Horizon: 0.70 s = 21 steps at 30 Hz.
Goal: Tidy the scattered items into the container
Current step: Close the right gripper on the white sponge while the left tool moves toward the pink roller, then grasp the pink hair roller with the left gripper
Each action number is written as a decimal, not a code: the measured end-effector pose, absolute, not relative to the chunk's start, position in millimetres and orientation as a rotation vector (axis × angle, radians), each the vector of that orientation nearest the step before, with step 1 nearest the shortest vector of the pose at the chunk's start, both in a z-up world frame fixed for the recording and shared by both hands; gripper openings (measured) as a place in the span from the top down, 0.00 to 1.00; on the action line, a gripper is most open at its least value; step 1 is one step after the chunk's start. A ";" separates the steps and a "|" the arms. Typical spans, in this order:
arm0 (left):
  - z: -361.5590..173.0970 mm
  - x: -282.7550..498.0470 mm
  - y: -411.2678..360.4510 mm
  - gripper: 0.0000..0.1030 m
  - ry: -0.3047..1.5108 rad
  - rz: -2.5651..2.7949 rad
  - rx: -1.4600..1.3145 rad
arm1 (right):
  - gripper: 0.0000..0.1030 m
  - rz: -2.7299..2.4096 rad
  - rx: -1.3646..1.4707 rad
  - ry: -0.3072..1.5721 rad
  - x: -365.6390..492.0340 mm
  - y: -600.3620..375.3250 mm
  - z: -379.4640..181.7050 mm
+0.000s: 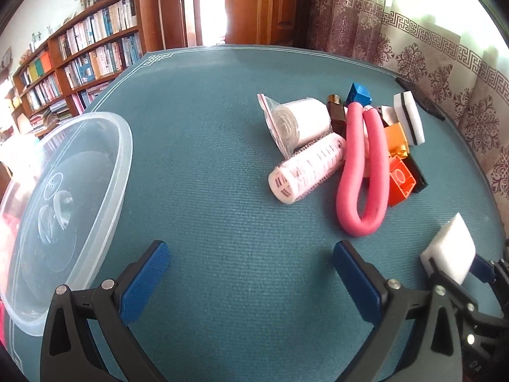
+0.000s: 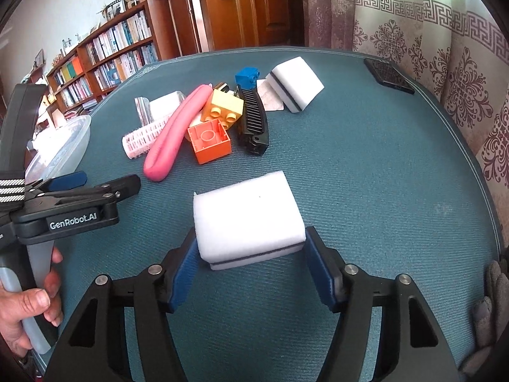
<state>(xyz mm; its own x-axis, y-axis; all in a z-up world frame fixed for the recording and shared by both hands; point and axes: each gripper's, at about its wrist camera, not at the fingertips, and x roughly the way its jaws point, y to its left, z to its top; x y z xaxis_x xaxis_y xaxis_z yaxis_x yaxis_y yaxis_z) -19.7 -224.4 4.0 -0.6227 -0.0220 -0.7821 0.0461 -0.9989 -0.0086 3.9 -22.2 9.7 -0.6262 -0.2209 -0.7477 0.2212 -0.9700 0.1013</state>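
Observation:
My right gripper (image 2: 250,240) is shut on a white sponge (image 2: 245,213) with a dark stripe, held just above the teal table (image 2: 366,175). The same sponge (image 1: 450,251) shows at the lower right of the left wrist view. My left gripper (image 1: 251,264) stands open over bare cloth, holding nothing. A clear plastic container (image 1: 63,207) sits to its left. Ahead lie a pink foam curler (image 1: 362,172), a pink hair roller (image 1: 305,172), a bagged white roll (image 1: 299,121), orange (image 2: 210,140), yellow (image 2: 222,108) and blue (image 2: 248,76) bricks, a black comb (image 2: 253,121) and a second sponge (image 2: 296,86).
A black phone (image 2: 388,76) lies near the table's far right edge by the curtain (image 2: 461,63). A person's hand (image 2: 28,302) grips the left tool's handle. A bookshelf (image 1: 79,54) and a wooden door (image 1: 261,6) stand behind the table.

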 end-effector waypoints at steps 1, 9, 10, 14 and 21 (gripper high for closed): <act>4.9 -23.4 -220.4 0.00 0.018 -2.810 1.348 | 0.35 -2.630 1.209 -0.003 4.1 -22.2 9.6; 10.0 -51.7 -205.1 0.08 -0.185 -2.875 1.335 | 0.35 -2.624 1.205 -0.020 3.6 -20.6 9.6; 10.8 -53.9 -203.5 0.11 -0.199 -2.893 1.341 | 0.35 -2.622 1.205 -0.025 3.5 -19.9 9.6; 10.9 -61.7 -201.2 0.22 -0.230 -2.984 1.398 | 0.35 -2.619 1.207 -0.045 3.7 -16.4 9.8; 15.0 -62.2 -192.9 0.40 -0.318 -3.071 1.446 | 0.36 -2.626 1.208 -0.046 4.8 -16.0 9.7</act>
<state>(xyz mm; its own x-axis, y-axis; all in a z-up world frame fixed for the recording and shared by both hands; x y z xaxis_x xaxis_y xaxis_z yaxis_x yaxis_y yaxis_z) -62.2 -192.9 15.0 -0.6111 0.1607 -0.7751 -0.3161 -0.9473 0.0529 4.8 -16.0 9.7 -0.6251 -0.2383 -0.7433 0.2119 -0.9683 0.1322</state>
